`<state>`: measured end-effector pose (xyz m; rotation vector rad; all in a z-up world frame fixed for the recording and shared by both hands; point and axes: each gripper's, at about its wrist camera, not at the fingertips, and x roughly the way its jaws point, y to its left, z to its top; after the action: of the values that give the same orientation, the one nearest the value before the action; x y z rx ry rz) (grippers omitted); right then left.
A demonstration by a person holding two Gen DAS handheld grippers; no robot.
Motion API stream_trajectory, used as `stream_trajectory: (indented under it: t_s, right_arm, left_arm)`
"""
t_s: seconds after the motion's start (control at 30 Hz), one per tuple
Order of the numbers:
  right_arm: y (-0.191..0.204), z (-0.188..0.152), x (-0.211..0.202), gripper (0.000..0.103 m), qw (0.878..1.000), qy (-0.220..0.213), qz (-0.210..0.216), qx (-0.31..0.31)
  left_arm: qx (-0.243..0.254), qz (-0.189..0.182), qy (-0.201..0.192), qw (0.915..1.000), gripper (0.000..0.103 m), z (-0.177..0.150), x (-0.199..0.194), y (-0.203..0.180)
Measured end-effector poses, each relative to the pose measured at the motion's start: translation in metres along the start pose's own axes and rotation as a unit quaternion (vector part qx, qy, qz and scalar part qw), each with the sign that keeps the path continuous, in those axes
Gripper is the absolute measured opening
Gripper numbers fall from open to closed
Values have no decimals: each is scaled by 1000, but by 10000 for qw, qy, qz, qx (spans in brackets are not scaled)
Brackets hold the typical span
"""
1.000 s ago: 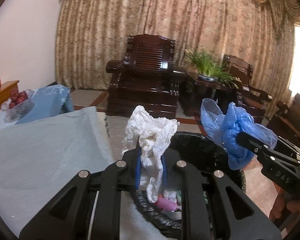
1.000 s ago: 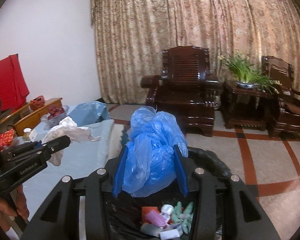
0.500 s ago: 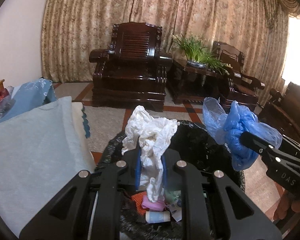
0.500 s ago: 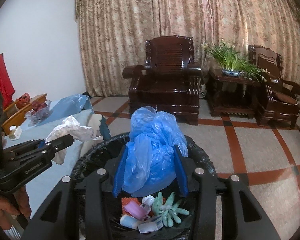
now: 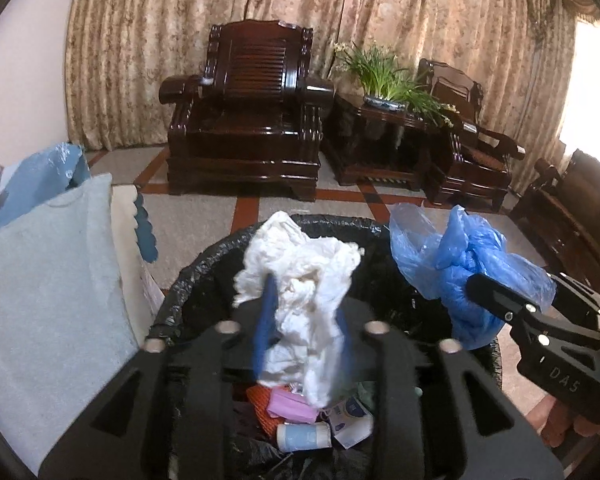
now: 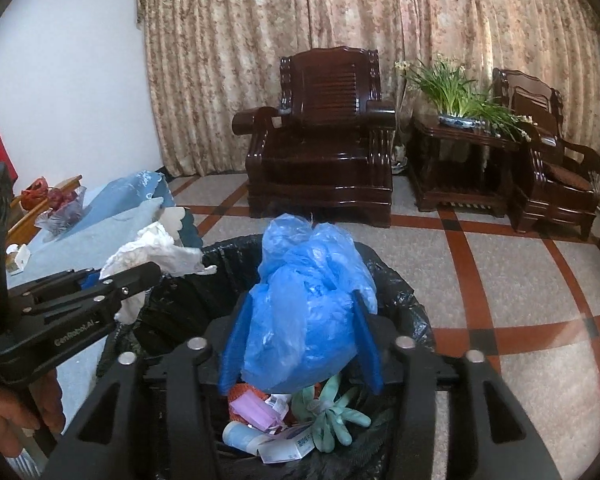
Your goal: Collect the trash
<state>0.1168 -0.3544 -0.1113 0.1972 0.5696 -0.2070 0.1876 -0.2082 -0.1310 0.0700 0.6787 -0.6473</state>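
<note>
A bin with a black liner (image 5: pixel 204 276) (image 6: pixel 400 292) stands on the floor below both grippers, with several pieces of trash inside. My left gripper (image 5: pixel 302 332) is over the bin with its jaws spread; the crumpled white tissue (image 5: pixel 300 280) sits loose between them, blurred. The left gripper also shows in the right wrist view (image 6: pixel 132 276) with the tissue (image 6: pixel 156 248). My right gripper (image 6: pixel 300 344) is shut on a crumpled blue plastic bag (image 6: pixel 304 312) over the bin; it also shows in the left wrist view (image 5: pixel 476 284) with the bag (image 5: pixel 452 260).
A table with a light blue cloth (image 5: pixel 40 280) sits left of the bin. Dark wooden armchairs (image 5: pixel 252 120) (image 6: pixel 320 132), a side table with a plant (image 6: pixel 456 92) and curtains stand behind. Tiled floor (image 6: pixel 520 280) lies to the right.
Both grippers have moved over and down toward the bin. The left gripper's jaws have opened and the white tissue has loosened between them. The right gripper keeps its hold on the blue bag.
</note>
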Motion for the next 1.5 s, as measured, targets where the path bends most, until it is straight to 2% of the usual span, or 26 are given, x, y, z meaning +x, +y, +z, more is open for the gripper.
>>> stream_trajectory:
  t_s: [0.03,0.1,0.13,0.2,0.3,0.4,0.63,0.9,1.07,1.5]
  right_arm:
    - [-1,0,1,56,10000,-8,-23,-6]
    - [-2,-1,1,70,10000,-24,-71,-31]
    - [-2,-1,0,73,9999,-44,-92,-37]
    - [-1,-1,-3,89,9998,-114,-178,-31]
    - [-2,0,-8,97,9995,-190,-233,15]
    - [-3,1,-13,97,9996,-191,-210,91]
    - [-1,9,-32,97,9994,-265,-39,221]
    - [26,23,-64,97,9987,-425,273,-39]
    - [50,28,-84,97,9982,-365,398,-262]
    - [85,37,-121,97,9963,-390,633,-440]
  left_arm:
    - [-33,-8,12,10000,58,0,0,2]
    - [-93,-30,-3,10000,69,-1,-3,6]
    - [-107,-31,10,9999,70,-1,-4,8]
    - [-138,-14,32,9999,74,-1,-7,11]
    - [-217,-21,-11,9998,81,1,-16,16]
    - [-317,-53,-85,9994,88,5,-27,23]
    - [-434,37,-375,9983,91,18,-68,40]
    - [-476,553,-626,9954,96,18,-128,59]
    - [-483,846,-573,9936,97,13,-161,62]
    - [-495,1238,-590,9893,97,-4,-216,60]
